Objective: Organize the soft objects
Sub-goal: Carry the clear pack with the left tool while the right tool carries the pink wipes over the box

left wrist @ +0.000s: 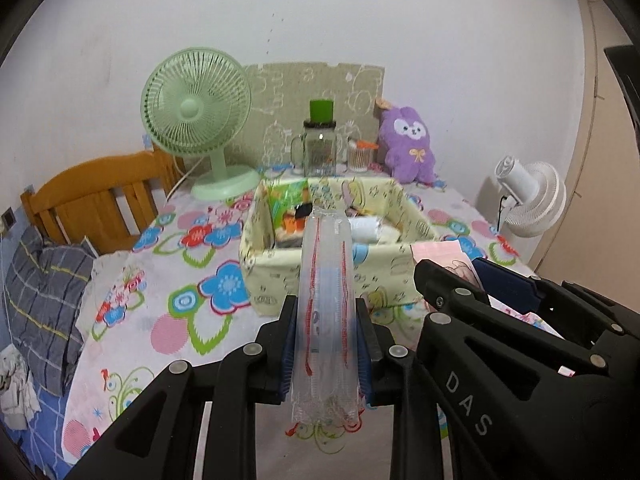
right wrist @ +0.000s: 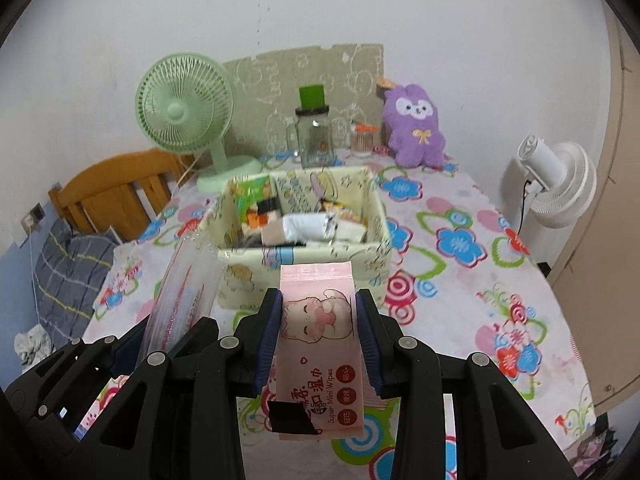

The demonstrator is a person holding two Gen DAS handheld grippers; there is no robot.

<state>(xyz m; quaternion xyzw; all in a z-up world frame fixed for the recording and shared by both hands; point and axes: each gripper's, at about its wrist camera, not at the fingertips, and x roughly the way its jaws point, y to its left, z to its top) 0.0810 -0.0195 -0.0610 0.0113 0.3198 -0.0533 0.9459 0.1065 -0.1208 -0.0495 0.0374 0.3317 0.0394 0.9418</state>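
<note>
Left gripper (left wrist: 326, 344) clenched on a limp clear plastic packet (left wrist: 326, 280) and right gripper (right wrist: 318, 340) clamping a light, squashy pink wipes pack (right wrist: 320, 336) mid-body, both apparently above the fabric storage box (right wrist: 376, 200), best gripped across their flat faces.

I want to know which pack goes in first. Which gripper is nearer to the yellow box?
Hard to separate; perhaps the left. The left gripper holds its clear pack over the box front wall. The right gripper holds the pink wipes just short of it.
</note>
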